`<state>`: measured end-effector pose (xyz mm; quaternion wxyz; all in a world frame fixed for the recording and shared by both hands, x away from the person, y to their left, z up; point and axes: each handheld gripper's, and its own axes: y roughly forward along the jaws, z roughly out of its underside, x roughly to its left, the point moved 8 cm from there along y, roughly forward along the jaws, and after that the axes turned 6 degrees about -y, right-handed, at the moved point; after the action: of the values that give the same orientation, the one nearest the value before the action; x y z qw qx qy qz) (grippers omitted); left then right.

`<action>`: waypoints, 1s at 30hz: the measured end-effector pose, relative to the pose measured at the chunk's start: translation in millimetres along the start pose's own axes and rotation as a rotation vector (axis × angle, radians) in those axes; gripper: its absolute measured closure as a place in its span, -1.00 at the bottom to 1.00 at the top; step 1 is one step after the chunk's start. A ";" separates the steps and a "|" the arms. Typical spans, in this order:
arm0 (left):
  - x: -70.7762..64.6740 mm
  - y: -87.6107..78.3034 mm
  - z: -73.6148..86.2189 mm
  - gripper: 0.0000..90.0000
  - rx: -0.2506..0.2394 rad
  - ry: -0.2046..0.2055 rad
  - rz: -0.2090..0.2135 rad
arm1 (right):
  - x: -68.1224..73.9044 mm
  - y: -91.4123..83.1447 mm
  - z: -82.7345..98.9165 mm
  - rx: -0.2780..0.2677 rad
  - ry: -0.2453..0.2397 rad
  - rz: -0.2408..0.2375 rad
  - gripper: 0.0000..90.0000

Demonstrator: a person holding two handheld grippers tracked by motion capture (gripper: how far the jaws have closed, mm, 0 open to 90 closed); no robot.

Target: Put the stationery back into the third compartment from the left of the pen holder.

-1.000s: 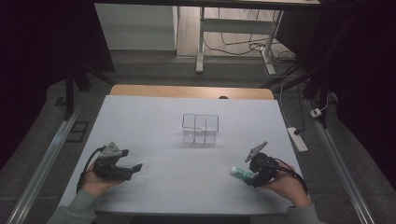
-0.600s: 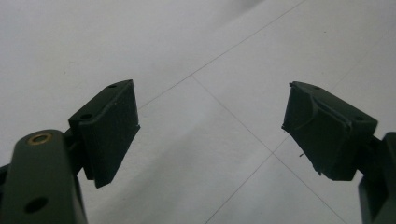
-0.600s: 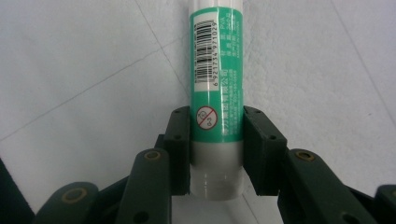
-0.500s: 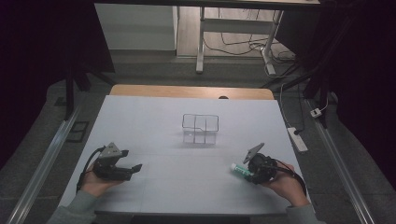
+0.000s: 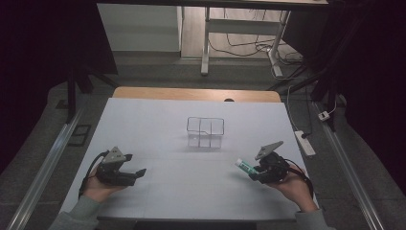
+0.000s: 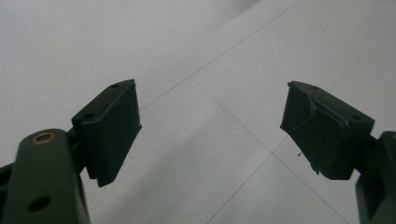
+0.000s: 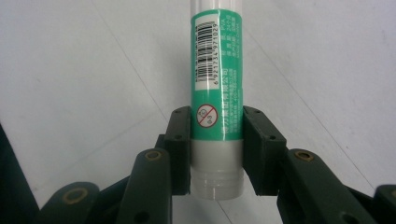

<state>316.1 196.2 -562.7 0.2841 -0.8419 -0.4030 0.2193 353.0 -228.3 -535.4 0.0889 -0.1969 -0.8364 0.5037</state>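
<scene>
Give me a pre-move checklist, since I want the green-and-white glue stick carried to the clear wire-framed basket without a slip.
1. Grip: right gripper has both pads pressed on the green-and-white glue stick: ok.
2. Grip place: the pads clamp near the grey bottom end, so most of the stick juts beyond them: not ok, it may tilt.
3. Target: clear wire-framed basket stands upright mid-table with its compartments bare: ok.
4. Path: the white table top between stick and basket is bare: ok.
5. Left gripper: jaws open with nothing between them, off to the side: ok.
6. Stick lifted off the table: cannot tell.
</scene>
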 end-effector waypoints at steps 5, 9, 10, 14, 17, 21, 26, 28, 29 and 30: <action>-3.6 0.0 -1.0 -0.57 -0.004 0.023 -0.001 | 3.2 0.6 -6.7 -0.036 0.012 -0.026 0.44; -5.2 0.8 -1.2 -0.56 -0.002 0.036 -0.003 | 1.7 0.3 -11.9 -0.073 0.039 -0.012 0.44; -5.3 1.0 -1.1 -0.56 0.001 0.039 -0.005 | 1.5 0.3 -13.3 -0.086 0.043 -0.014 0.44; -6.6 1.1 -1.8 -0.56 0.000 0.044 -0.006 | 2.8 0.3 -17.3 -0.116 0.067 -0.030 0.44; -10.4 2.0 -3.2 -0.56 0.003 0.055 0.000 | 4.7 1.4 -20.6 -0.129 0.067 -0.040 0.44; -17.3 3.9 -4.3 -0.55 0.013 0.089 0.017 | 9.5 3.1 -25.8 -0.146 0.066 -0.064 0.44; -21.8 5.6 -5.9 -0.55 0.014 0.106 0.022 | 14.2 6.4 -32.3 -0.157 0.065 -0.074 0.44; -23.3 6.1 -6.7 -0.55 0.014 0.111 0.023 | 16.1 7.7 -35.1 -0.164 0.066 -0.080 0.44; -24.2 6.4 -7.2 -0.55 0.013 0.115 0.024 | 17.3 8.2 -36.4 -0.164 0.068 -0.085 0.44; -25.3 6.7 -7.8 -0.55 0.012 0.118 0.025 | 18.0 8.8 -37.5 -0.160 0.066 -0.084 0.44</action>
<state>309.8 170.0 -557.7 0.3097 -0.8566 -0.3736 0.1754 351.8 -186.7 -526.2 0.1212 -0.1847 -0.8782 0.4243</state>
